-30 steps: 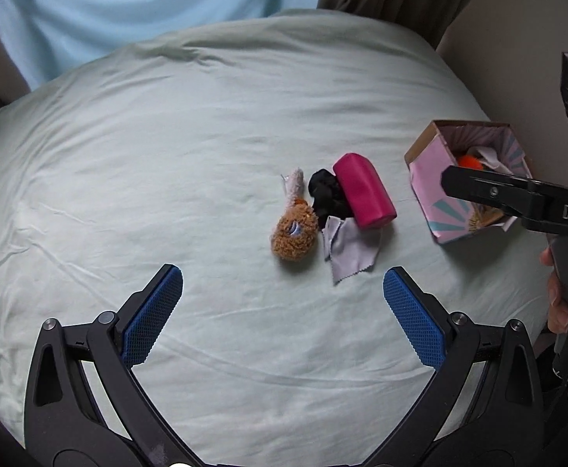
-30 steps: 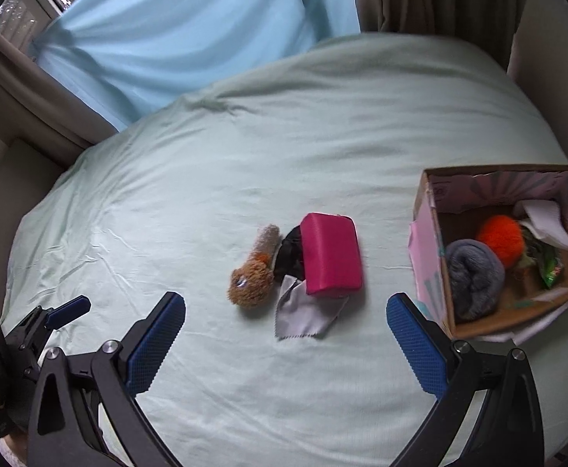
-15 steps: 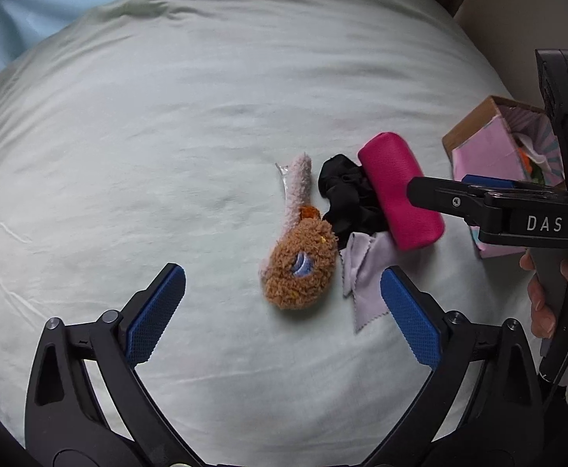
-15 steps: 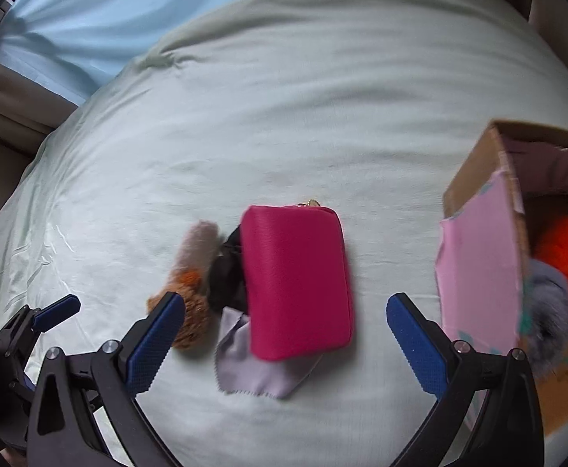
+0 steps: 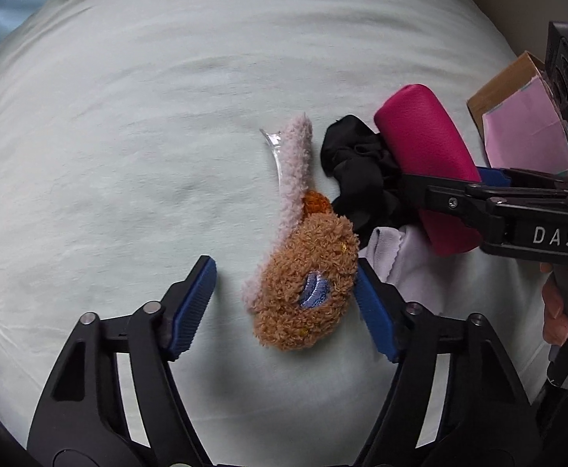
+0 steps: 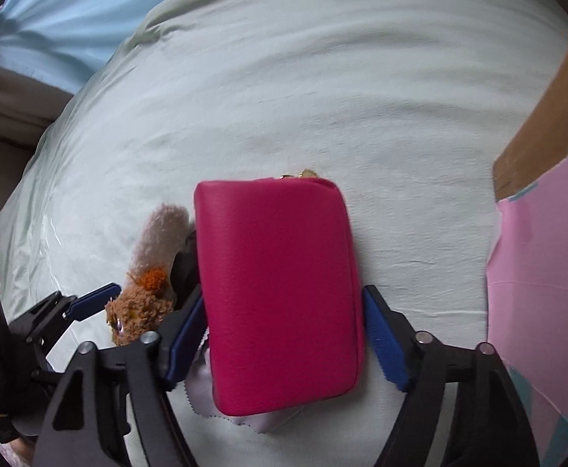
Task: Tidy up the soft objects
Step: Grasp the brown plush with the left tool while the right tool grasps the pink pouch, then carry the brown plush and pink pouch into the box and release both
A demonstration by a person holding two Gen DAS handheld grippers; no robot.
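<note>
A brown plush toy (image 5: pixel 305 286) with a pale fuzzy tail lies on the pale green bed sheet (image 5: pixel 128 116). My left gripper (image 5: pixel 284 305) is open around it, its right pad touching the plush, its left pad a little apart. A magenta pouch (image 6: pixel 278 292) lies partly on a black scrunchie (image 5: pixel 361 173) and a lilac cloth (image 5: pixel 396 257). My right gripper (image 6: pixel 284 340) is open and straddles the pouch, both pads close to its sides. The plush also shows in the right wrist view (image 6: pixel 139 307).
A pink cardboard box (image 6: pixel 544 272) stands close on the right of the pouch; it also shows in the left wrist view (image 5: pixel 517 128). A light blue curtain (image 6: pixel 69 19) hangs beyond the bed's far edge.
Both grippers have come down and forward. The left one now brackets the plush toy and has narrowed. The right one now brackets the magenta pouch and has narrowed.
</note>
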